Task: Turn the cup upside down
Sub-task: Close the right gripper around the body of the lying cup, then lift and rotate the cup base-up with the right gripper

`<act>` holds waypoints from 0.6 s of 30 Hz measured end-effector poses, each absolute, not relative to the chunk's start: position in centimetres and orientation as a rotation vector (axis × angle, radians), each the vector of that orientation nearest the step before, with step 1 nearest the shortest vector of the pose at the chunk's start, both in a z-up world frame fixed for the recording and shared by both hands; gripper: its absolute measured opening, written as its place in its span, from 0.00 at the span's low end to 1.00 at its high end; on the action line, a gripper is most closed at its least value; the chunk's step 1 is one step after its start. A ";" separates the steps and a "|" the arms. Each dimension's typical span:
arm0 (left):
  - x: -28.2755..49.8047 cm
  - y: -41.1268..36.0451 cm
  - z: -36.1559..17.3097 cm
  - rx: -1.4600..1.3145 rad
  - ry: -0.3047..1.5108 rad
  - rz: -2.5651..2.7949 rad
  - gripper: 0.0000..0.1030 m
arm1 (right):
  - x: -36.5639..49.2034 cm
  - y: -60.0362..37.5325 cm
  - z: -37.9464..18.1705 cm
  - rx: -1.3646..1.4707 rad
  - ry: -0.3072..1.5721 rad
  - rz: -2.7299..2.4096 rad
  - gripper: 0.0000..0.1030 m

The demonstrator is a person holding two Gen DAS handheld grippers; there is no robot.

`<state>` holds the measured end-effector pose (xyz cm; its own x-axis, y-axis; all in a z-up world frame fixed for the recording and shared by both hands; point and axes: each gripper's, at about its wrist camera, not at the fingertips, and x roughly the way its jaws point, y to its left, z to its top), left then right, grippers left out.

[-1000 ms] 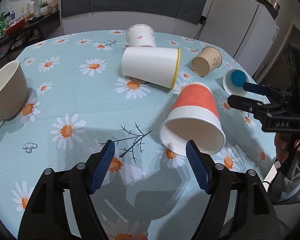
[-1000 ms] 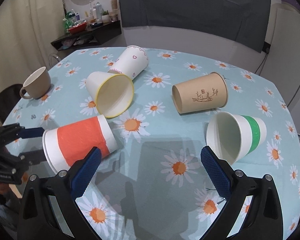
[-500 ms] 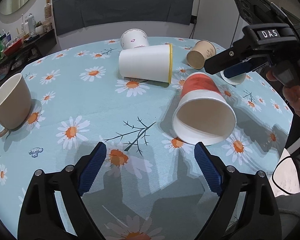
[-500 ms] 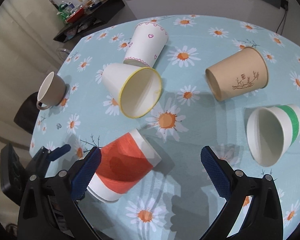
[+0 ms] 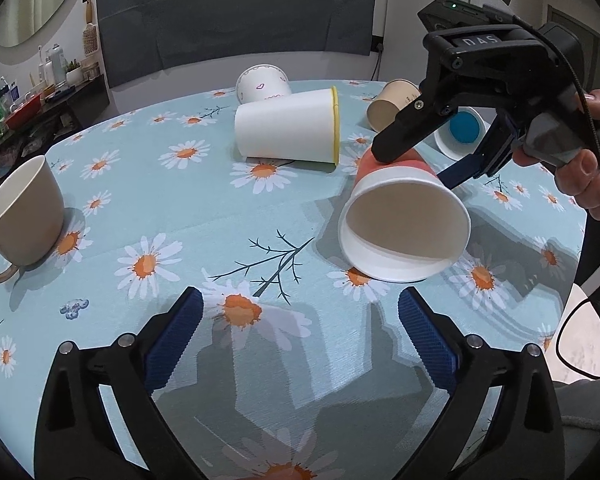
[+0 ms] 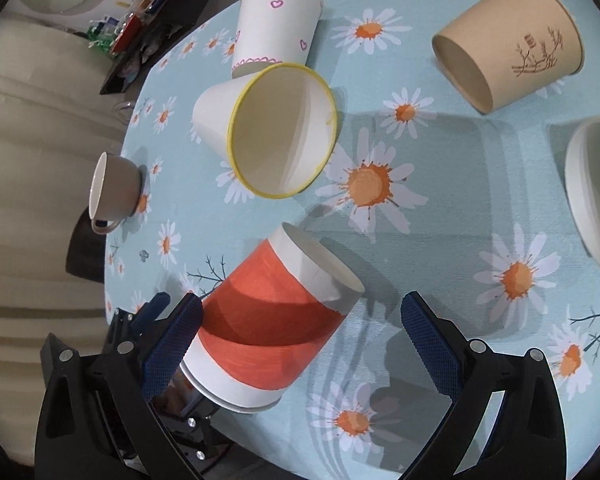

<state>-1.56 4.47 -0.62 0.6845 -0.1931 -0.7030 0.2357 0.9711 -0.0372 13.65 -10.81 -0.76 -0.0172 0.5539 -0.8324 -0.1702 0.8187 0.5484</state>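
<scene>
Lower centre of right view: orange-banded white paper cup (image 6: 274, 322) on its side between the spread right hand-held gripper (image 6: 300, 330); left hand-held gripper (image 5: 300, 334) apart, empty.

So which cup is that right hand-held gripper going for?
On the daisy tablecloth, look at the near edge, just below the yellow-rimmed white cup. The cup lying on its side there, between the right hand-held gripper's open jaws, is the orange-banded cup, the only orange one.

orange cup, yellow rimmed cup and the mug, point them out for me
orange cup (image 6: 268, 320), right wrist view, on its orange side wall
yellow rimmed cup (image 5: 288, 128), left wrist view, on its white side wall
mug (image 5: 28, 216), left wrist view, on its beige outer wall
</scene>
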 end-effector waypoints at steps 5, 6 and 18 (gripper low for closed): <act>-1.6 4.5 -0.7 0.059 0.781 -0.250 0.94 | 14.6 -10.6 -1.4 0.448 1.508 0.629 0.84; -1.5 4.5 -0.7 0.057 0.783 -0.250 0.94 | 14.8 -10.5 -1.6 0.453 1.513 0.627 0.64; -0.7 4.3 -0.5 0.067 0.817 -0.215 0.94 | 15.0 -11.6 -1.0 0.495 1.443 0.706 0.60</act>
<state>-0.68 4.26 -0.50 0.6642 -0.1647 -0.7292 0.2164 0.9760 -0.0233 14.96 -11.56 -1.04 -0.0142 0.6979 -0.7161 -0.1369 0.7081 0.6928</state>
